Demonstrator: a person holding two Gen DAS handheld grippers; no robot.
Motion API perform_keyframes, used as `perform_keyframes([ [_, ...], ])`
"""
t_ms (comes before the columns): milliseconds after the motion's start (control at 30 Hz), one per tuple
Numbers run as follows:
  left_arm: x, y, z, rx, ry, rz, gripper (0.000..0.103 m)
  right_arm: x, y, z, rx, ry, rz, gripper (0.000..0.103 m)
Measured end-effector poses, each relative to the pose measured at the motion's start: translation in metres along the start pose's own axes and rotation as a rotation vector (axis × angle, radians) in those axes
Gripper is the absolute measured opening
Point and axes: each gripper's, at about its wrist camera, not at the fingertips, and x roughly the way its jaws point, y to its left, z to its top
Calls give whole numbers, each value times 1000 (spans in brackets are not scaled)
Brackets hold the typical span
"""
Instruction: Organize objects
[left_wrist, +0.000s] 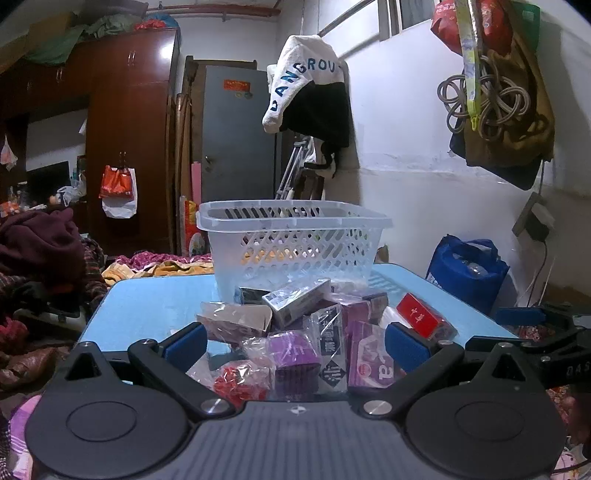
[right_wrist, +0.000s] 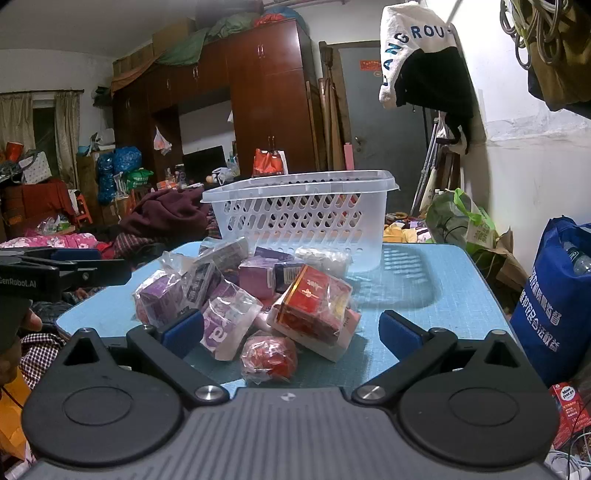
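Both grippers hover at the near edge of the light blue table (right_wrist: 443, 295), jaws spread wide and holding nothing. From its own camera, the left gripper (left_wrist: 295, 341) frames the near side of a heap of small wrapped packages (left_wrist: 314, 332); the right gripper (right_wrist: 290, 330) frames the same heap from further right, with a red round item in clear wrap (right_wrist: 269, 357) lying between its blue pads (right_wrist: 183, 329).

Most pieces in the heap are boxes sealed in crinkled clear plastic. Several are purple, one showing a large white letter on its side (left_wrist: 371, 363). A red carton with gold characters (right_wrist: 314, 299) lies tilted on top at the right side of the pile, resting on a pale flat pack. A silver-grey box (left_wrist: 295, 299) sits tilted at the back, leaning toward the basket. The items overlap and touch, so single edges are hard to separate.

Just behind the heap stands a translucent white basket (right_wrist: 299, 221) with slotted walls and a wide rim, upright on the table; the rearmost packages lie against its base.

Off the table to the right sits a blue bag with white print (right_wrist: 554, 302). A dark red wardrobe (right_wrist: 266, 92), a grey door (left_wrist: 236, 140) and piled cloth fill the room behind.
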Motion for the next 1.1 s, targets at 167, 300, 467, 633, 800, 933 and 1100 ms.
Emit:
perform_keyframes([
  [167, 1, 0, 1, -4, 0, -4, 103, 0, 0, 0, 0, 1, 2, 103],
  [300, 0, 1, 1, -9, 0, -8, 103, 0, 0, 0, 1, -3, 7, 103],
  [467, 0, 2, 0, -10, 0, -11, 103, 0, 0, 1, 3, -5, 9, 103],
  [633, -1, 3, 0, -10, 0, -11, 103, 0, 0, 1, 3, -5, 10, 103],
  [800, -1, 2, 0, -14, -3, -11, 103, 0, 0, 1, 2, -7, 8, 103],
  [933, -1, 1, 0, -14, -2, -11, 103, -1, 0, 2, 3, -10, 10, 103],
  [1100, -1, 1, 0, -13, -2, -12, 103, -2, -1, 2, 5, -15, 24, 103],
])
